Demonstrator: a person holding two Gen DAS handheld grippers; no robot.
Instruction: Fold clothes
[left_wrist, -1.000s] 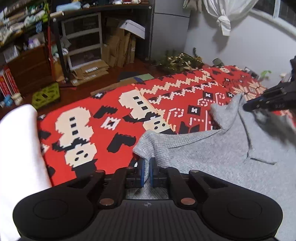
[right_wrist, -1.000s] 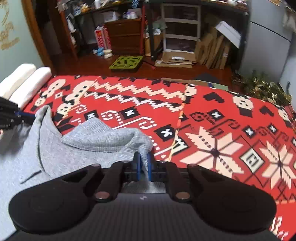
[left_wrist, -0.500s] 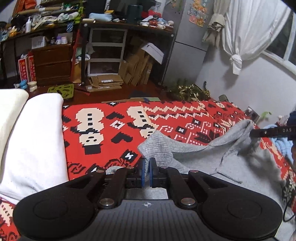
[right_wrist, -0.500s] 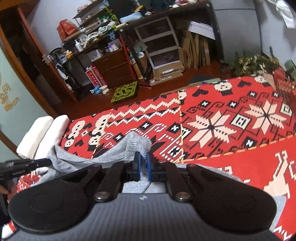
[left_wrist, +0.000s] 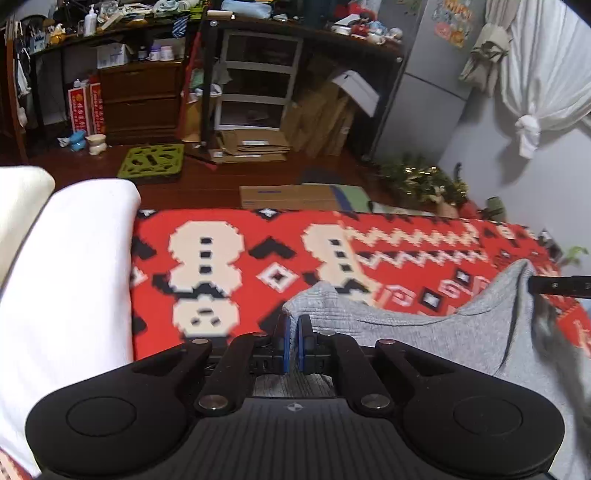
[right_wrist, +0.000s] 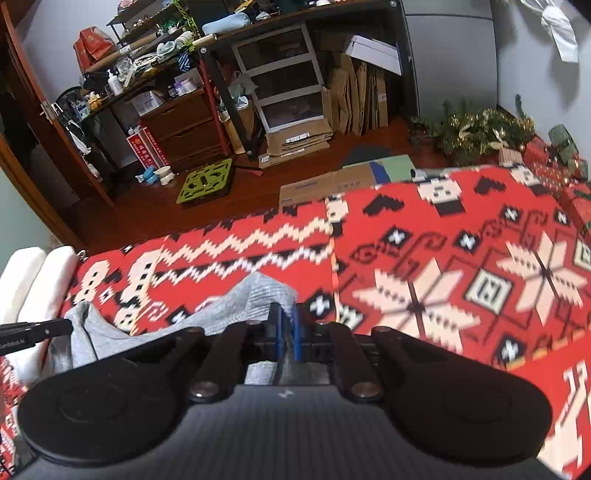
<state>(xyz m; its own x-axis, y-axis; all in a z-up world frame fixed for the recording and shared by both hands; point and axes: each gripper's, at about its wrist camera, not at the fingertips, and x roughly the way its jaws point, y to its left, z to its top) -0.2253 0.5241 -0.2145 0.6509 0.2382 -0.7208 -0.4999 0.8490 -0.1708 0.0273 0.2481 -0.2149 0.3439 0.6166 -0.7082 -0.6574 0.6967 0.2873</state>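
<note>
A grey knit garment (left_wrist: 424, 336) hangs lifted above the red patterned blanket (left_wrist: 229, 266). My left gripper (left_wrist: 294, 325) is shut on one ribbed corner of it. In the right wrist view my right gripper (right_wrist: 286, 317) is shut on another ribbed corner of the grey garment (right_wrist: 255, 299). The cloth sags between the two grips. The other gripper's finger shows at the right edge (left_wrist: 557, 286) of the left view and at the left edge (right_wrist: 33, 330) of the right view.
White pillows (left_wrist: 70, 280) lie at the left end of the bed. Beyond the blanket's far edge is wooden floor with flattened cardboard (left_wrist: 291, 197), a green mat (left_wrist: 151, 160), shelves and drawers (left_wrist: 255, 81). A tinsel plant (right_wrist: 480, 133) sits by the wall.
Both grippers have risen and tilted up with the grey garment, lifting it off the blanket; more of the room and less of the garment shows now.
</note>
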